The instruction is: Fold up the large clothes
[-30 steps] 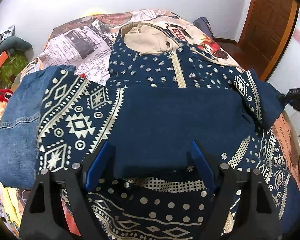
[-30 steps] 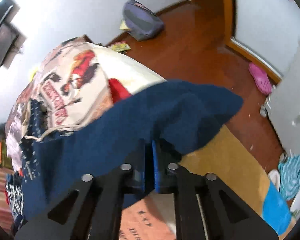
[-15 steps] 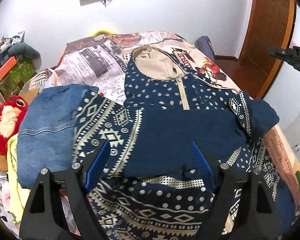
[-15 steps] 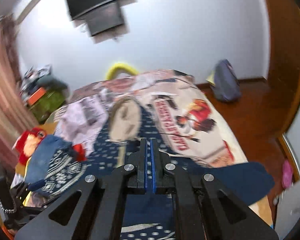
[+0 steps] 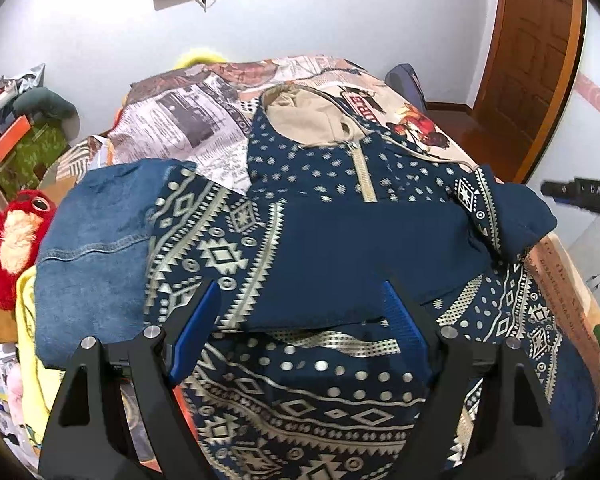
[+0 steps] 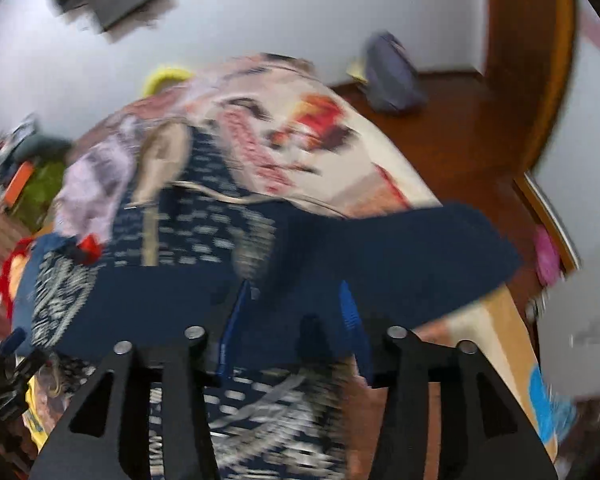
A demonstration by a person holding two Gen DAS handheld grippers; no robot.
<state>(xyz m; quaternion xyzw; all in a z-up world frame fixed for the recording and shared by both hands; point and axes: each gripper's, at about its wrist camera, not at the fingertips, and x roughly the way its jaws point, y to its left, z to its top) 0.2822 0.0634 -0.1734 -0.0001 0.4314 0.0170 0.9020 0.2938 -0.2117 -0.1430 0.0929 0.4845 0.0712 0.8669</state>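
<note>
Navy hoodie [image 5: 340, 248] across printed bedspread [image 5: 188, 120], white walls [image 5: 340, 12]; both grippers open, empty.

Hoodie [image 5: 340, 248] spread on bed [image 5: 188, 124]; jeans [image 5: 96, 248] left of it.

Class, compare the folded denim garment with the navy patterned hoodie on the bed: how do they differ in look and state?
1. The denim garment is plain mid-blue with visible seams; the hoodie is dark navy with cream geometric bands and dots.
2. The denim garment is a compact folded bundle; the hoodie is spread wide, only its sleeves laid across its chest.
3. The hoodie shows a zip and tan hood lining; the denim shows neither.

Both lie on the printed bedspread, touching.
</note>
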